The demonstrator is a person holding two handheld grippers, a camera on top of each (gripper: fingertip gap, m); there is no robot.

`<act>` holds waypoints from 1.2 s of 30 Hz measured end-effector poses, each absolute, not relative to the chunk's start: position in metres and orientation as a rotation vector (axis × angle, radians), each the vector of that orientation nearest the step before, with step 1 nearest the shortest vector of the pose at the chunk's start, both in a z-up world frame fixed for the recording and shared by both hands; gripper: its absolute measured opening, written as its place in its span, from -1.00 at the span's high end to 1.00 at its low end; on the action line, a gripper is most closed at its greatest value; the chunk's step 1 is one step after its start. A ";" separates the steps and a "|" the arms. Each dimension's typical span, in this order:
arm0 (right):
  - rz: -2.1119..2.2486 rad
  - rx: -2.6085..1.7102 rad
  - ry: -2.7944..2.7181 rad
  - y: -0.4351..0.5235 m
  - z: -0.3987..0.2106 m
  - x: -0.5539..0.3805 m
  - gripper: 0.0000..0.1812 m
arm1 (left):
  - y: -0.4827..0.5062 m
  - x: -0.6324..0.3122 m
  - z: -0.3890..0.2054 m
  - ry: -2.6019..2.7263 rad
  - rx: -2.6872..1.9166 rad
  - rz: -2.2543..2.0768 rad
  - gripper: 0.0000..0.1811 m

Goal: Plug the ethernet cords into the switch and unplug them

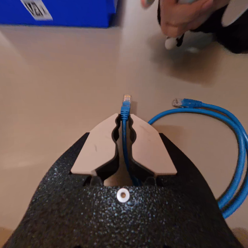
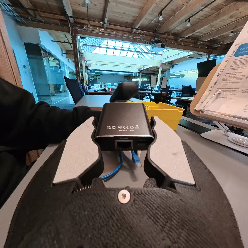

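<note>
- Left wrist view: the left gripper (image 1: 125,115) is clamped on a blue ethernet cord (image 1: 125,140), which runs down the narrow gap between its two pale fingers (image 1: 100,145).
- The cord's clear plug (image 1: 127,98) juts out just past the fingertips, above the beige tabletop (image 1: 67,80).
- Beside the gripper, to the right, more blue cable lies looped on the table, and a second clear plug (image 1: 178,103) rests at the top of the loop, pointing left.
- Farther off, a blue box (image 1: 69,12) with a white label sits at the top left, and a blurred hand (image 1: 185,17) with a dark sleeve shows at the top right.
- Right wrist view: the right gripper (image 2: 124,128) is closed on a small black switch (image 2: 124,126), one finger on each side, held off the table.
- An empty port on the switch's end face looks back at the camera.
- Below the switch, blue cord (image 2: 119,166) and a blurred plug (image 2: 136,159) lie over the grey table (image 2: 214,167).
- Behind stand a yellow bin (image 2: 166,114) and, to the right, a printed sheet on a stand (image 2: 228,83).
</note>
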State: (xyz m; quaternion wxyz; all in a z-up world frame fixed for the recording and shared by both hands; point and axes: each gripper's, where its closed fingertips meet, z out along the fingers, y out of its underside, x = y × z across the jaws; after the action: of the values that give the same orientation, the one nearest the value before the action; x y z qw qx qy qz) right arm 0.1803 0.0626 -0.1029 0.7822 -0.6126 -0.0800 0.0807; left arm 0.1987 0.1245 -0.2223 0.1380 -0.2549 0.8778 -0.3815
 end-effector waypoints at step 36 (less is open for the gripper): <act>0.409 -1.415 -0.526 0.169 -0.107 0.229 0.17 | 0.186 0.213 -0.113 2.573 -0.876 -0.974 0.89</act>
State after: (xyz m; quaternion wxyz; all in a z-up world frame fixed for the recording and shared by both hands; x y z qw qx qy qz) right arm 0.2289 0.1689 -0.1073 0.7097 -0.6374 -0.2370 0.1842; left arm 0.2128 0.1856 -0.1126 0.1268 -0.3010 0.8839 -0.3348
